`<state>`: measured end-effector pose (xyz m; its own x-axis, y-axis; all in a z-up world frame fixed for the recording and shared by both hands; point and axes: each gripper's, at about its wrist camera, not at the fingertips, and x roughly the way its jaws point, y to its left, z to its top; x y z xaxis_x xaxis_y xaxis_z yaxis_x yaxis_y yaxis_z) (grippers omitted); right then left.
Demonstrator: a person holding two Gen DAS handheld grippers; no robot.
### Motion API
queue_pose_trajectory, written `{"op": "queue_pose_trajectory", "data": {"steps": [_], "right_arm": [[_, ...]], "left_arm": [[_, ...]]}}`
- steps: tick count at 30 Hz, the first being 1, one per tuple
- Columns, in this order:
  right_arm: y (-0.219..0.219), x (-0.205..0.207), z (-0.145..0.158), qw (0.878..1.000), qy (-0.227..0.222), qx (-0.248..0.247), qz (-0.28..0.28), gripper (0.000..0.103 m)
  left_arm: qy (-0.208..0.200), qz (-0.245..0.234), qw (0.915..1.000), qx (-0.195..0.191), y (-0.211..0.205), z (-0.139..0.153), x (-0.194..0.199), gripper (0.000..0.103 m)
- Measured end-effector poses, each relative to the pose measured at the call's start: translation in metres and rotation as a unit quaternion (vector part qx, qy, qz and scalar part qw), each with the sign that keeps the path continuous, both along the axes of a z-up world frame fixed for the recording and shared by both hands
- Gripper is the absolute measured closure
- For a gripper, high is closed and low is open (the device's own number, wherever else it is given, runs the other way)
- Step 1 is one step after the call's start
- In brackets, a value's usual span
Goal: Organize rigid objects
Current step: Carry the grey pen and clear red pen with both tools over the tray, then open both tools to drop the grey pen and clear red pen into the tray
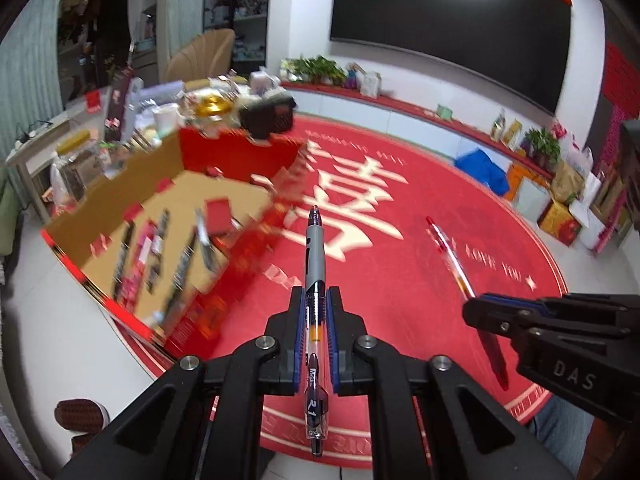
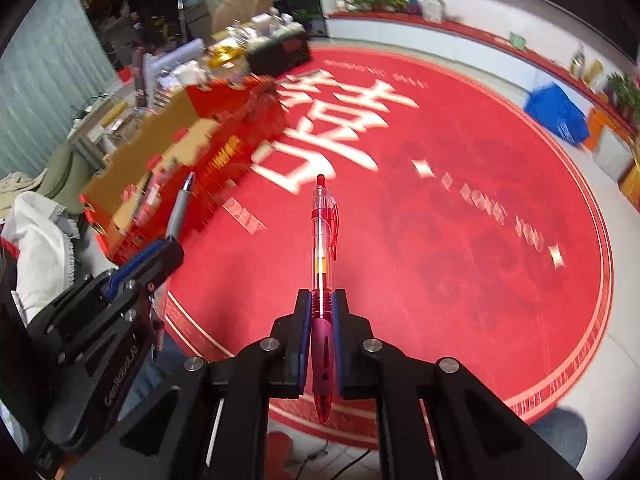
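Left wrist view: the left gripper (image 1: pixel 316 300) has its jaws clamped on a grey pen (image 1: pixel 314 264) above the red rug (image 1: pixel 400 272); the right gripper (image 2: pixel 322 300) likewise grips a red pen (image 2: pixel 322 248), beside the open box (image 1: pixel 132 208).

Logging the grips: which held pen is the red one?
The red pen is in the right gripper; the left gripper holds the grey pen.
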<state>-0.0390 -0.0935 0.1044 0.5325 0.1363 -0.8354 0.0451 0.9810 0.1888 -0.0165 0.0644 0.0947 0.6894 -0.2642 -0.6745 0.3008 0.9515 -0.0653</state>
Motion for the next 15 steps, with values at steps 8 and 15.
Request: {"op": "queue_pose_trajectory", "data": {"steps": [8,15], "right_arm": [[0.073,0.082,0.034,0.995,-0.038,0.008,0.09,0.092],[0.127,0.158,0.014,0.992,-0.002,0.023,0.126,0.092]], "left_arm": [[-0.008,0.091,0.9958,0.005,0.064,0.019,0.062,0.093],[0.062,0.146,0.9872,0.01,0.107,-0.008,0.128,0.093]]}}
